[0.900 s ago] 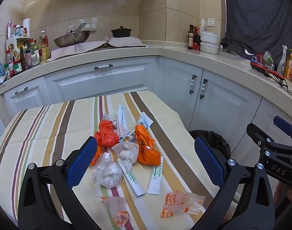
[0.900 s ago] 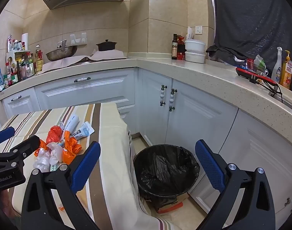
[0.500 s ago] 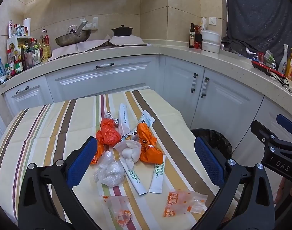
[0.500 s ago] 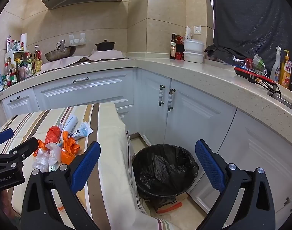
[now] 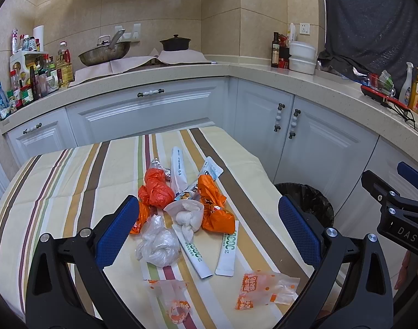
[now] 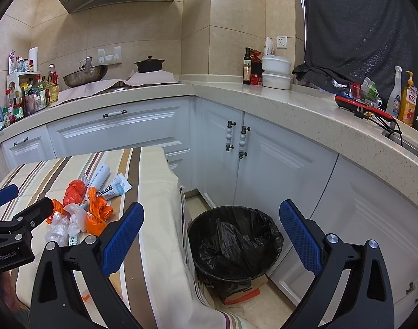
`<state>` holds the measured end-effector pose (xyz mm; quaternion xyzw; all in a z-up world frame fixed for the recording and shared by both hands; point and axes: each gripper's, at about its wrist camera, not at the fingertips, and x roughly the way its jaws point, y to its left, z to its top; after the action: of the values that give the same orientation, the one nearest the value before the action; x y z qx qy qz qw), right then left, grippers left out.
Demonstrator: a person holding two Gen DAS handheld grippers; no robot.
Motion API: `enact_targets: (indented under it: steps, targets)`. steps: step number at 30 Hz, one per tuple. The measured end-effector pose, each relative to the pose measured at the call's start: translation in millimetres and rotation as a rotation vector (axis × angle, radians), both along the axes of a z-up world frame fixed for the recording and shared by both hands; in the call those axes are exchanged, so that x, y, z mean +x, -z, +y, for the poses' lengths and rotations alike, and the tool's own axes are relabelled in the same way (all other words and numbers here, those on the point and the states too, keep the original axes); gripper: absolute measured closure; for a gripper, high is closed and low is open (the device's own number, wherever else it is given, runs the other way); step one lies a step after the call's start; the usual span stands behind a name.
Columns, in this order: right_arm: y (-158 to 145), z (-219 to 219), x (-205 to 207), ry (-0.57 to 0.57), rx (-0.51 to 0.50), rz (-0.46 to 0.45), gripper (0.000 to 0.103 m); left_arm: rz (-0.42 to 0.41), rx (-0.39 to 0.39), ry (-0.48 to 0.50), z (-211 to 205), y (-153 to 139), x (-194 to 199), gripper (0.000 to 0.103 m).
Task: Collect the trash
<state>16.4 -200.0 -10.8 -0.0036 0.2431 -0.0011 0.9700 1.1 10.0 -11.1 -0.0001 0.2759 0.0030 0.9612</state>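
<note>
A pile of trash lies on the striped tablecloth [image 5: 71, 181]: orange bags [image 5: 155, 189], a crumpled clear bag [image 5: 156, 244], a white paper cup with tissue [image 5: 188, 213], white sachets [image 5: 228, 246] and clear orange-printed wrappers [image 5: 263, 290]. My left gripper [image 5: 209, 230] is open and empty, held above the pile. My right gripper [image 6: 209, 241] is open and empty, out over the black-lined trash bin [image 6: 236, 244] on the floor right of the table. The pile also shows in the right wrist view [image 6: 82, 211].
White cabinets [image 5: 263, 120] and a countertop [image 6: 263, 96] wrap around the back and right. A wok [image 5: 104, 53], a black pot [image 5: 176, 44], bottles [image 5: 30, 82] and containers [image 6: 276, 72] stand on the counter. The right gripper shows at the left view's right edge [image 5: 395, 211].
The left gripper has drawn slightly nearer over the pile. The right gripper has shifted a little. Both stay open; no trash has moved.
</note>
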Motion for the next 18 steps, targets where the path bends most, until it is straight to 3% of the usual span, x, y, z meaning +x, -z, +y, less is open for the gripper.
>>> enact_targets:
  steps: [18]
  targets:
    - [6.0, 0.1, 1.6, 0.000, -0.003, 0.013, 0.007, 0.018, 0.000, 0.003, -0.6, 8.3, -0.1, 0.004]
